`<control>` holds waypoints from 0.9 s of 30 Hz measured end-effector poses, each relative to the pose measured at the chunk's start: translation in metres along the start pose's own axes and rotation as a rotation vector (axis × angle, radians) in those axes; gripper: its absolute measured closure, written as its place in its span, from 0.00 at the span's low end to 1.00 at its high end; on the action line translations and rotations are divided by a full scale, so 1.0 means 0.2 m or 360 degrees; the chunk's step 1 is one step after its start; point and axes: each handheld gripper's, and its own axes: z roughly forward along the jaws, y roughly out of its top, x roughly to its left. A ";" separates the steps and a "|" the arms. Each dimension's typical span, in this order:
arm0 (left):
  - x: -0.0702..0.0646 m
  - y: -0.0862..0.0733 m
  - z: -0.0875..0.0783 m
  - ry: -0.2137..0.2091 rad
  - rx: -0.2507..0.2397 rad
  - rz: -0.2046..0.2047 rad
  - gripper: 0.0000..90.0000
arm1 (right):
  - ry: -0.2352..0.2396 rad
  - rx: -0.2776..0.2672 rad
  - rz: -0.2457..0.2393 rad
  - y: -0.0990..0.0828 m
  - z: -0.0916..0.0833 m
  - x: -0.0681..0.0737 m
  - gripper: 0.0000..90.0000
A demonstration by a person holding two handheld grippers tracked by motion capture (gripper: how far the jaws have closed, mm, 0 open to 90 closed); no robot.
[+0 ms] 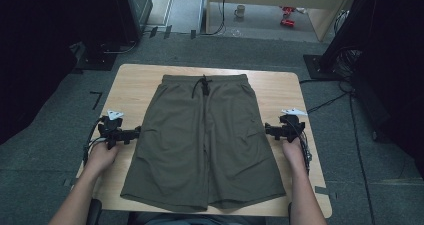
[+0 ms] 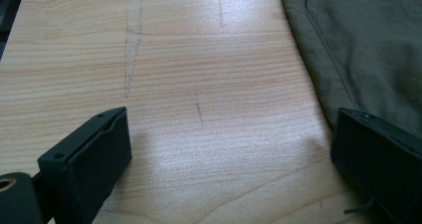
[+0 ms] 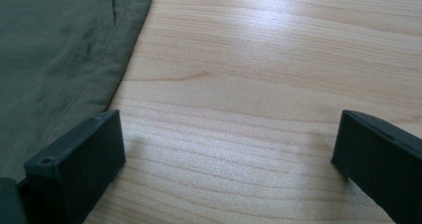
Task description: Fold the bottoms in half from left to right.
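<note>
a pair of olive green shorts (image 1: 205,140) lies spread flat in the middle of the wooden table (image 1: 135,82), waistband at the far edge with its dark drawstring (image 1: 204,85) knotted at the centre, both leg hems near the person's side. the person's forearms come in from the near edge, one on each side of the garment. the left gripper (image 1: 136,133) sits just beside the left leg's outer seam, about halfway down, its jaws pointing right toward the cloth; a white three-cornered plate (image 1: 114,114) rides on top of it. in the left gripper view its two black jaws stand spread wide over bare wood, with the hem side of the shorts (image 2: 368,50) running up the right of the picture and nothing pinched between them. the right gripper (image 1: 267,130) mirrors it on the other side, just beside the right leg's seam, jaws pointing left. in the right gripper view those jaws are spread apart too, empty, above the pale table (image 3: 278,74), the shorts (image 3: 54,50) lying at the left close by one jaw. whether either jaw touches the fabric i cannot tell. cables trail from both grippers off the table's sides.
</note>
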 end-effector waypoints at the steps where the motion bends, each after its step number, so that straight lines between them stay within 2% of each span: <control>1: 0.00 0.00 0.00 0.0000 0.0000 0.0000 0.03 | -0.0001 0.0000 0.0001 0.00 0.00 0.00 0.00; 27: 0.01 0.00 0.00 -0.0021 0.0000 0.0018 0.03 | -0.0010 -0.0001 0.0009 0.00 0.00 0.00 0.00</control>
